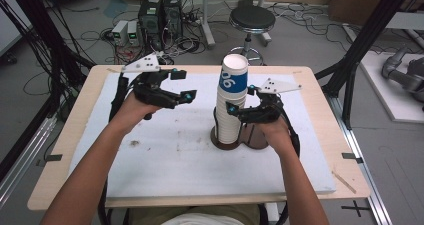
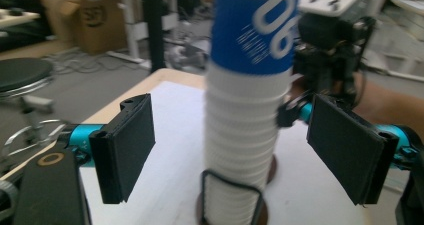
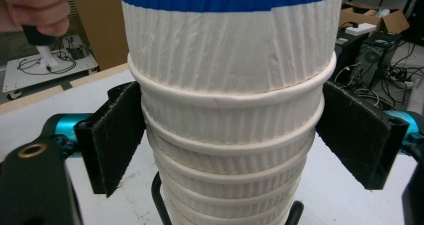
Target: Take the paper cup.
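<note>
Lab room with cables and PC towers on the floor, a black stool [image 1: 252, 19] behind the desk [image 1: 60, 150], and a white foam mat [image 1: 165, 160] covering most of the top. Near the middle of the mat there's a tall cup stack [image 1: 231, 102] standing upright in a dark round holder [image 1: 227, 141] with a wire frame; the top cup has a blue band with white print. The right gripper [image 1: 245, 112] is right up against the stack about halfway up. In the right gripper view its fingers [image 3: 112, 135] sit on either side of the white ribbed cups, the left pad touching or nearly touching the rims, the other one just beside them. So it's around the stack, but I can't tell if it's really clamped. The left gripper [image 1: 182, 87] is held up off the mat, well apart from the stack on the left side. In the left gripper view its fingers [image 2: 127, 145] are spread wide with nothing between them, and the stack is farther off, framed in the gap.
</note>
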The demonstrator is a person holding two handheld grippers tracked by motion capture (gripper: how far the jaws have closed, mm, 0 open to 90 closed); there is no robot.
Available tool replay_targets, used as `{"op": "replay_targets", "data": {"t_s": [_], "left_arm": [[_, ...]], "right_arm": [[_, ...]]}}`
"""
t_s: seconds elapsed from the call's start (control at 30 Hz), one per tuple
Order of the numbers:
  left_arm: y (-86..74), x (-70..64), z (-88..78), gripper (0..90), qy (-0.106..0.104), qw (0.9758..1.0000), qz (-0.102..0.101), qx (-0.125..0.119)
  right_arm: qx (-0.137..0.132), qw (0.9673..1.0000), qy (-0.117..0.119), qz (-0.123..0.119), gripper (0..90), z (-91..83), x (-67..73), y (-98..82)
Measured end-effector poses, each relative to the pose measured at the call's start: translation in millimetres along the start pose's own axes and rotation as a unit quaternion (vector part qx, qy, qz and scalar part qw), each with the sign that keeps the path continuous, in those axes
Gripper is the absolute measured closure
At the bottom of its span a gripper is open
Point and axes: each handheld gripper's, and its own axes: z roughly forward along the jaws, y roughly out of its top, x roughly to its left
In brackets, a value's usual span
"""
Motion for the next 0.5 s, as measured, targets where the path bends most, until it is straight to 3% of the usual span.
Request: {"op": "replay_targets", "data": {"t_s": [0.2, 0.37, 0.5], "left_arm": [[28.7, -6.1, 34.8, 19.1, -0.022, 0.9993, 0.02, 0.021], [40.9, -11.5, 57.7, 19.1, -0.039, 0.9987, 0.024, 0.025], [43.6, -12.6, 71.7, 18.8, -0.021, 0.9982, 0.035, 0.044]], "right_arm": [[0.001, 1.0, -0.001, -0.001, 14.4, 0.3, -0.4, 0.5], [0.002, 1.0, 0.001, 0.002, 14.4, -0.4, -0.3, 0.6], [0.003, 1.0, 0.001, 0.001, 14.4, -0.7, -0.3, 0.5]]}}
